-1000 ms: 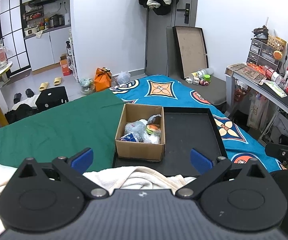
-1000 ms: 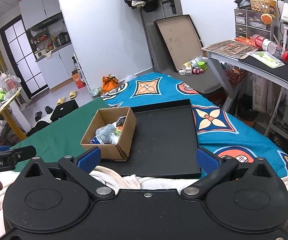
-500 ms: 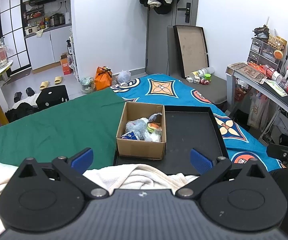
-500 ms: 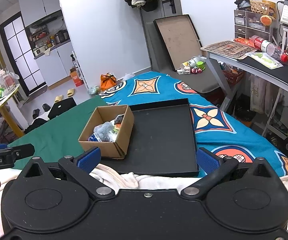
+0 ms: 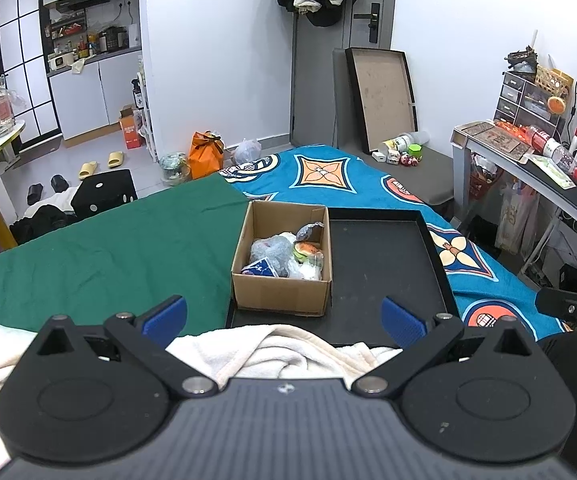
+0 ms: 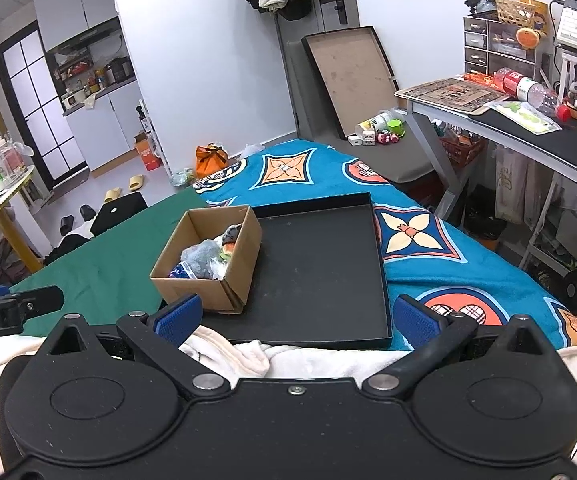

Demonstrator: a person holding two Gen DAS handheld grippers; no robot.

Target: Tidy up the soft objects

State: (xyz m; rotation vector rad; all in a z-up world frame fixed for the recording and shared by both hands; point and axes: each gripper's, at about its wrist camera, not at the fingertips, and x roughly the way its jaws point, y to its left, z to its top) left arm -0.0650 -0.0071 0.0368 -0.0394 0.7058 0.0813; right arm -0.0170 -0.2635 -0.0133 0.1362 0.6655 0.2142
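Note:
A cardboard box [image 5: 284, 292] holding several soft bagged items [image 5: 284, 254] sits at the left end of a black tray [image 5: 384, 264] on the bed. The box [image 6: 208, 256] and tray [image 6: 320, 272] also show in the right wrist view. My left gripper [image 5: 284, 316] is open and empty, hovering over a cream blanket [image 5: 284, 348] near the box's front side. My right gripper [image 6: 296, 316] is open and empty over the blanket [image 6: 244, 356], near the tray's front edge.
The bed has a green sheet [image 5: 100, 252] on the left and a blue patterned cover [image 5: 328, 176] on the right. A desk [image 6: 528, 128] with clutter stands at the right. A tray lid [image 5: 380, 92] leans on the far wall. The other gripper shows at the right edge [image 5: 568, 308].
Both grippers have risen and pulled back slightly; the box and tray appear a bit lower and farther in view. Both stay open and empty.

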